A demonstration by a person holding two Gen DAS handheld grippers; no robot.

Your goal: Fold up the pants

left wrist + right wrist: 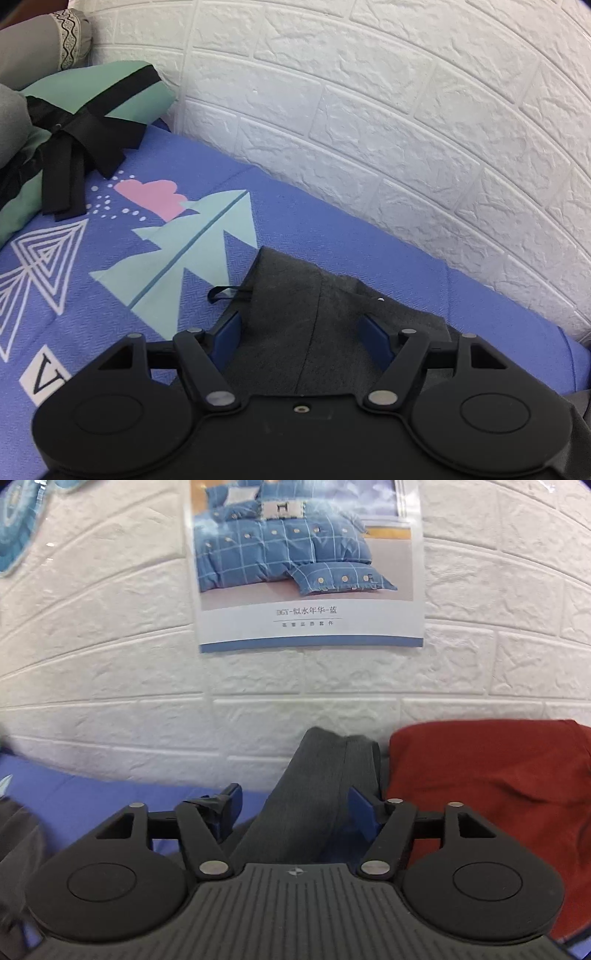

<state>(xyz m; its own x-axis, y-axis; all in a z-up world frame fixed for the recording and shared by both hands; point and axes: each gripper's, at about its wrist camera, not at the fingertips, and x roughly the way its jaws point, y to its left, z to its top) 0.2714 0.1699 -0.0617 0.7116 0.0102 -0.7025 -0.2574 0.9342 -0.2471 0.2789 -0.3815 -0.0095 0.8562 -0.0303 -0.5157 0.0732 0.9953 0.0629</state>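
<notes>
- Dark grey pants [295, 332] are seen lying on a bed covered by a blue printed sheet [110, 258], close to a white brick-pattern wall [406, 129].
- In the left wrist view, one end of the pants is shown flat on the sheet, with a straight seam running along it and a thin black cord loop [221, 292] poking out at its left edge.
- The left tool [306, 332] is held with its blue pads wide apart on either side of the cloth; nothing is gripped, and no pad is seen pressing on the fabric.
- In the right wrist view, a narrow grey strip of the pants [321, 794] is seen reaching toward the wall, just beside a red garment [498, 794] at its right.
- The right tool [295, 808] is also spread fully open, with the strip between its pads but not pinched.
- The fold is judged to be partly done at most: the pants appear laid out long and fairly smooth, possibly with the legs stacked, though this cannot be confirmed from these views.
- The shortening folds along the length are judged to be left, since both ends appear well apart.
- The fabric looks matte, soft and fairly thick, with few wrinkles.
- A green cushion with a black ribbon bow [74, 147] is seen at the far left of the bed, and a bedding poster [306, 565] is fixed on the wall.
</notes>
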